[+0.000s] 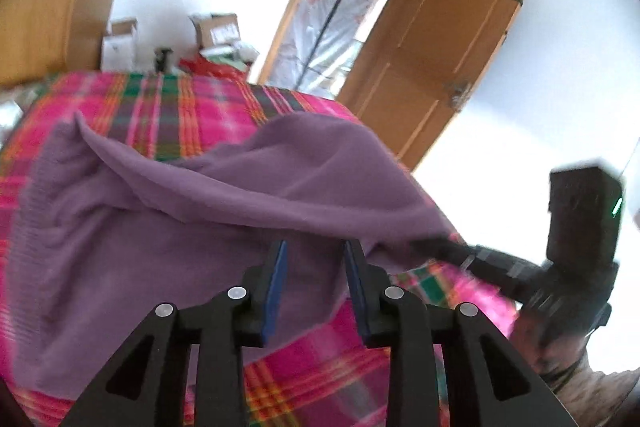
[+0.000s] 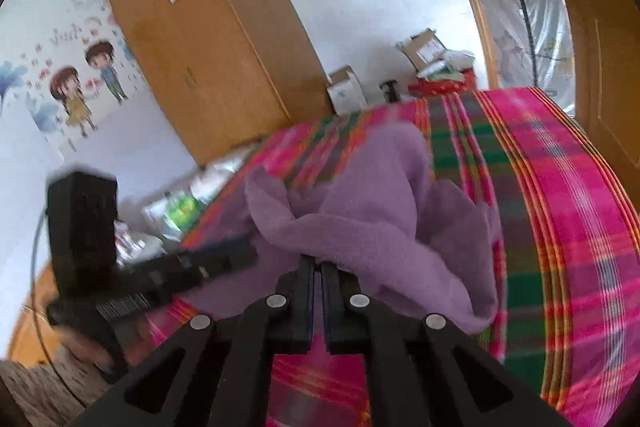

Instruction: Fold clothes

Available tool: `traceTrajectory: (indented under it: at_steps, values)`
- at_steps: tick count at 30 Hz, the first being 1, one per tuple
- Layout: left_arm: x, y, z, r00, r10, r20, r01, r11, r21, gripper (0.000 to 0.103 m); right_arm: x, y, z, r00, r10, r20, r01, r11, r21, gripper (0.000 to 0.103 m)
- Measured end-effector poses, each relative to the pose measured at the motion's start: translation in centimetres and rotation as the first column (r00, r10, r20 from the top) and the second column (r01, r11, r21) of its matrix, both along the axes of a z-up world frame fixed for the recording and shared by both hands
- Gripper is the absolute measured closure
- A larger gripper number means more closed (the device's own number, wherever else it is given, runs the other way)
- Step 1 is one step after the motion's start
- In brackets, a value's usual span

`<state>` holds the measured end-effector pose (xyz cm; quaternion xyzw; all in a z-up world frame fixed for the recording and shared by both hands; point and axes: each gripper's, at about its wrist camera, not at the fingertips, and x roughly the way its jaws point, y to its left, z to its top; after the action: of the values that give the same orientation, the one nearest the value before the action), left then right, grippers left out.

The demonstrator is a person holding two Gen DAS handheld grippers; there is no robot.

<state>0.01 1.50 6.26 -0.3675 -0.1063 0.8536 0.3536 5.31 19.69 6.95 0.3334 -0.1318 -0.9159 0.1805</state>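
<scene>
Bed with pink, green and orange plaid cover (image 1: pixel 192 115) filled most of both views. On it lay the purple fleece garment (image 1: pixel 120 227), bulk spread flat toward the left, one edge lifted in a draped ridge toward the right.

Right gripper (image 2: pixel 316 267): fingers nearly together, pinched on the raised edge of the garment, cloth bunched up just beyond the tips. Left gripper (image 1: pixel 316 247): fingers parted with a clear gap, hovering over the near edge of the garment, nothing held as far as visible.

Progress, judged: mid-fold. One part was being carried up and over, the rest was flat on the bed; no neat folded stack visible, so squaring and further folds looked left.

View differences: left wrist view showed the flat spread part and the open wooden door (image 1: pixel 440 59) on the right; right wrist view showed the tall wooden wardrobe (image 2: pixel 208 47), cartoon wall stickers (image 2: pixel 80 83) far left, and the pinch itself. Cardboard boxes (image 1: pixel 216 27) showed beyond the bed in both.
</scene>
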Motion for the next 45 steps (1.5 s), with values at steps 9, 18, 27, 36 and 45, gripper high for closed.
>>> traceTrajectory:
  at_steps: [9,18,27,36,45]
  values:
    - [-3.8,1.3,-2.9,0.962,-0.040,0.271,-0.003,0.988,0.157,0.056,2.2,1.1,-2.3,0.999,0.007,0.045,-0.013,0.989,0.148,0.097]
    - [-5.8,1.2,-1.5,0.951,-0.032,0.309,-0.046,0.970,0.241,0.053,4.0,3.3,-0.2,0.995,-0.066,-0.079,0.084,0.964,0.251,0.082]
    - [-8.1,1.4,-3.0,0.900,-0.010,0.436,-0.116,0.958,0.261,0.054,2.0,3.6,-0.5,0.997,-0.046,-0.064,0.061,0.966,0.251,0.074]
    - [-10.1,1.6,-1.3,0.920,0.046,0.389,-0.158,0.953,0.260,0.094,-0.1,4.6,-2.5,0.998,-0.062,-0.019,0.064,0.959,0.277,0.074]
    - [-11.3,0.9,0.7,0.940,0.088,0.331,-0.187,0.942,0.280,0.097,-1.0,5.8,-3.0,0.997,-0.068,-0.018,0.071,0.975,0.212,0.095]
